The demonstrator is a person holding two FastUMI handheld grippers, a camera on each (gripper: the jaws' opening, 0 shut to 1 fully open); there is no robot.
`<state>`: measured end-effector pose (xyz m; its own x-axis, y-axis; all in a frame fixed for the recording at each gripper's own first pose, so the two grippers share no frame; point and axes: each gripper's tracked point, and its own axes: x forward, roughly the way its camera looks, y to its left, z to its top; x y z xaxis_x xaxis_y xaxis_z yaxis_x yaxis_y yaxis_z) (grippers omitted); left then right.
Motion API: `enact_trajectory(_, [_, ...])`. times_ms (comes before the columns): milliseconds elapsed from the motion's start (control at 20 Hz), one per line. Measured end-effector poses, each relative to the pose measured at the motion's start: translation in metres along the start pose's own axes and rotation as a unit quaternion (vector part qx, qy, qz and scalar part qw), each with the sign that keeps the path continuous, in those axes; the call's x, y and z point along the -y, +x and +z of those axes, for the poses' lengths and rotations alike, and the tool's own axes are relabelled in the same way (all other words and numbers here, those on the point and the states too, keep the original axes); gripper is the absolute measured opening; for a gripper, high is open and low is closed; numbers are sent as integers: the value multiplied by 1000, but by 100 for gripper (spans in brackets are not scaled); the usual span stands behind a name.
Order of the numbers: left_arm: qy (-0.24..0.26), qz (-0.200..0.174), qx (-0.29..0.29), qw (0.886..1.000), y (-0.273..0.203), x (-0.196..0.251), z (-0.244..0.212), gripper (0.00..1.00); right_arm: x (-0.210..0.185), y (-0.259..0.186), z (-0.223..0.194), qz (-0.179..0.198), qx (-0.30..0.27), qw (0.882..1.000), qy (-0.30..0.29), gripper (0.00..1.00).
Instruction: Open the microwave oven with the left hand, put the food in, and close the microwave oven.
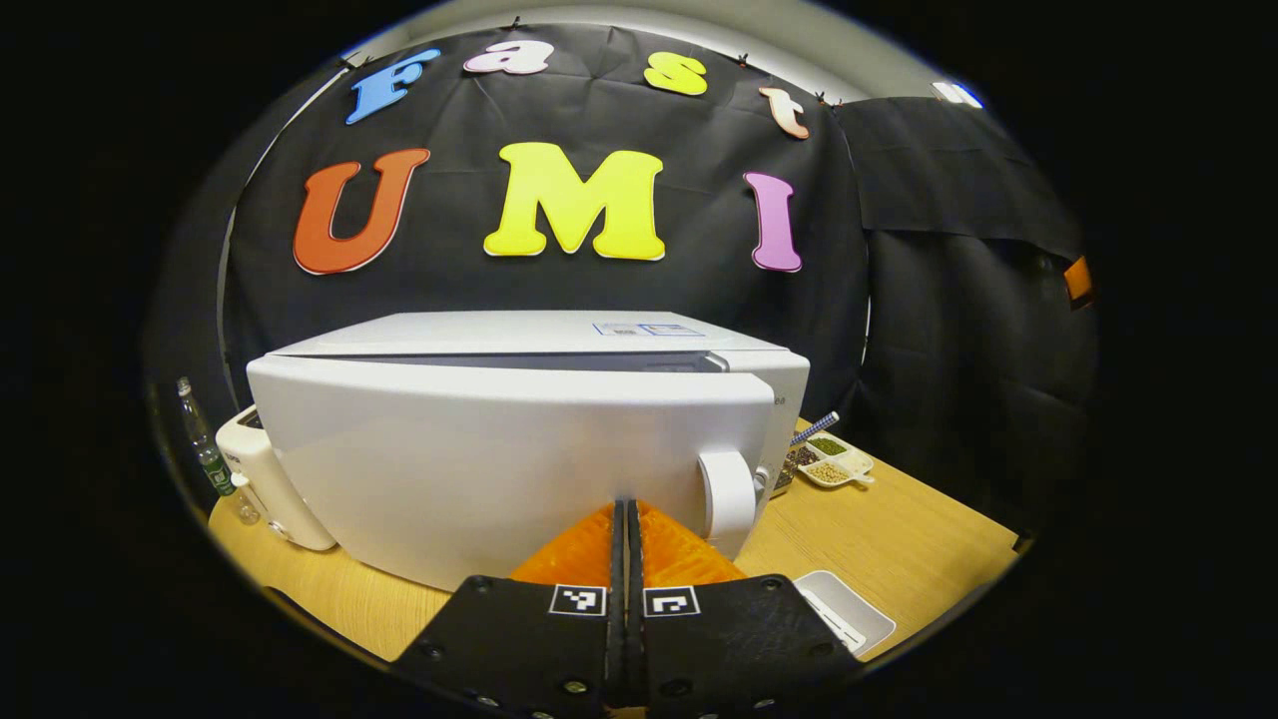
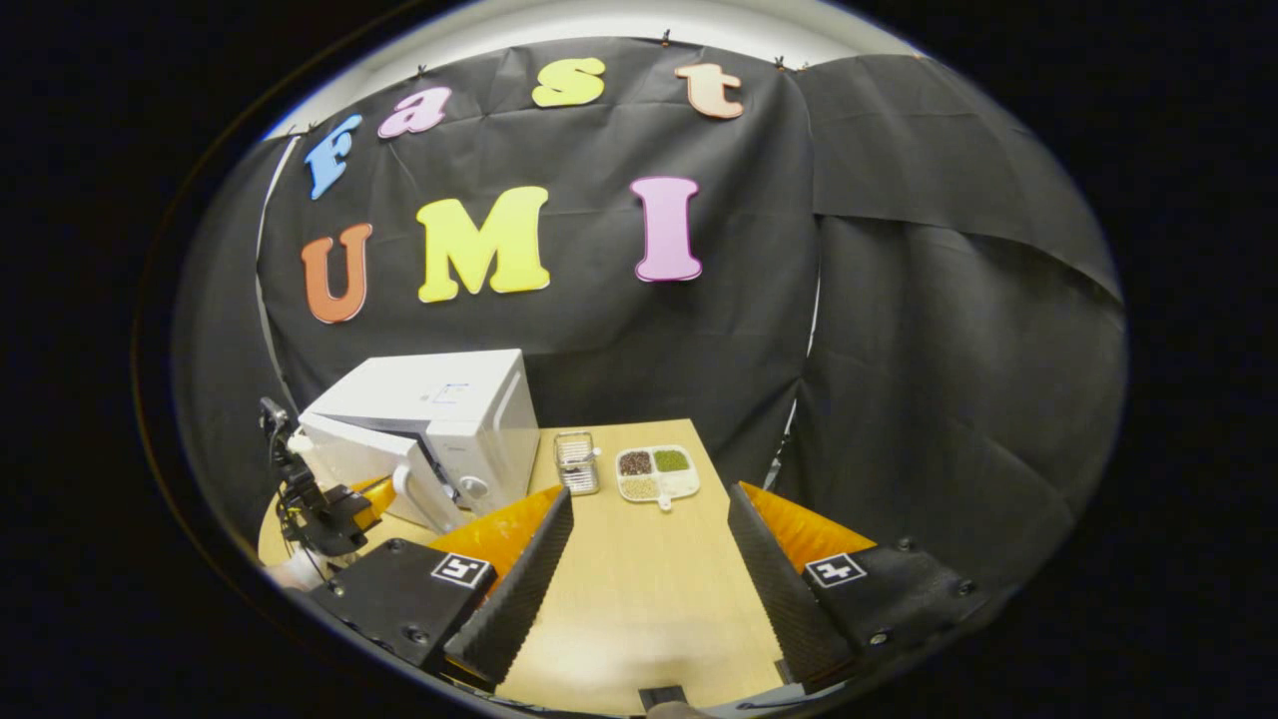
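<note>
While the microwave oven (image 1: 519, 449) stood at the left rear of the wooden table (image 2: 639, 589), its white door (image 1: 499, 469) hung slightly ajar, a dark gap showing along the top edge where it had left the body. The left gripper (image 1: 627, 534) sat low against the door's lower front, its two orange fingers pressed flat together with nothing between them (a closed tip suits nudging or hooking a panel rather than clamping it, by this reading). Just beside it, to the right, the door's curved handle (image 1: 727, 494) stood free.

From the right gripper view, the same door angled out toward the table's front edge, with the left gripper (image 2: 364, 504) at its face. The right gripper (image 2: 649, 559) waited over the middle of the table, fingers spread wide and empty, likely held back to keep the door's swing clear.

A divided food tray (image 2: 657, 472) lay near the far edge, well apart from both grippers, a small wire basket (image 2: 576, 462) just beside it. Bare tabletop ran between the open fingers and the tray. A white appliance (image 1: 270, 479) and a bottle (image 1: 205, 449) crowded the oven's far side, leaving little room there.
</note>
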<state>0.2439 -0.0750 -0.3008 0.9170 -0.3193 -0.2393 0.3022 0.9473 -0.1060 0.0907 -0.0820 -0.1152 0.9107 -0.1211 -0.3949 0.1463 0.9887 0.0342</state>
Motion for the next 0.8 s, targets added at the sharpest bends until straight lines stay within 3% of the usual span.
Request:
enact_trajectory(450, [-6, 12, 1, 1000, 29, 1, 5, 0, 3, 12, 8, 0, -1, 1000, -2, 94])
enact_trajectory(500, [-7, 14, 1, 1000, 31, 1, 5, 0, 2, 13, 8, 1, -1, 1000, -2, 100])
enact_trajectory(550, [-8, 18, 0, 1000, 32, 0, 5, 0, 1, 14, 9, 3, 0, 1000, -2, 94])
enact_trajectory(650, [-19, 29, -10, 999, 35, -1, 5, 0, -2, 14, 10, 7, 0, 1000, -2, 94])
enact_trajectory(700, [-22, 27, -7, 999, 34, 1, 6, 0, -3, 13, 12, 9, 3, 1000, -3, 100])
enact_trajectory(750, [-18, 28, -9, 999, 33, 1, 4, 0, -5, 13, 14, 10, 3, 1000, -3, 100])
enact_trajectory(800, [-15, 31, -15, 999, 32, -3, 2, 0, -7, 12, 13, 13, 4, 1000, -2, 94])
